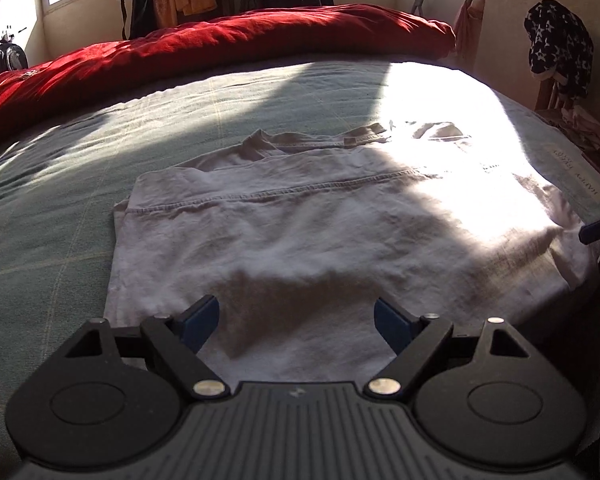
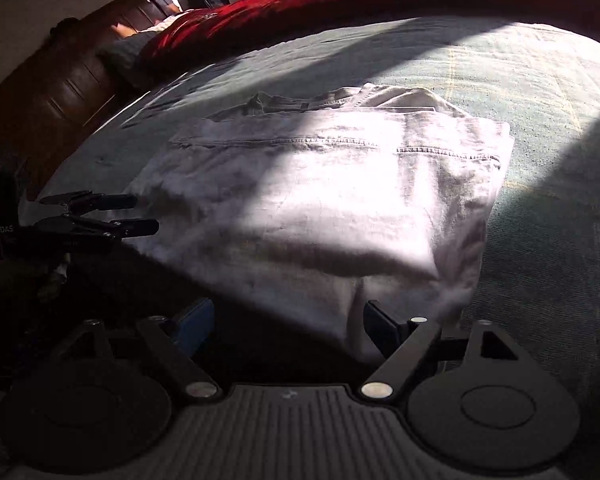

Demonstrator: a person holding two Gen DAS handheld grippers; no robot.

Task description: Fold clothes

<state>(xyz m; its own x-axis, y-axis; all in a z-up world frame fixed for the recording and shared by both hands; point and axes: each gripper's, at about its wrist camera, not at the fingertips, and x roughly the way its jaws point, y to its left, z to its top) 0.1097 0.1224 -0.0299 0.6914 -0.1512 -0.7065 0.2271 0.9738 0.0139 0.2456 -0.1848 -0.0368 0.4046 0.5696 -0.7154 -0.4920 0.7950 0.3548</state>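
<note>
Left wrist view shows a half-folded pale cotton shirt on the green bedspread. Both the left tool and right tool are spread apart, empty. Next likely calls for gripping the near edge.

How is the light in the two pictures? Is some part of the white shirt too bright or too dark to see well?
Left wrist view: sunlight overexposes the far right part of the white shirt, washing out its folds; the open left gripper casts a shadow on the near hem. Right wrist view: a bright band crosses the shirt, the near left corner falls into deep shadow, and the open right gripper is dim. Fisheye distortion curves the bed in both.
</note>
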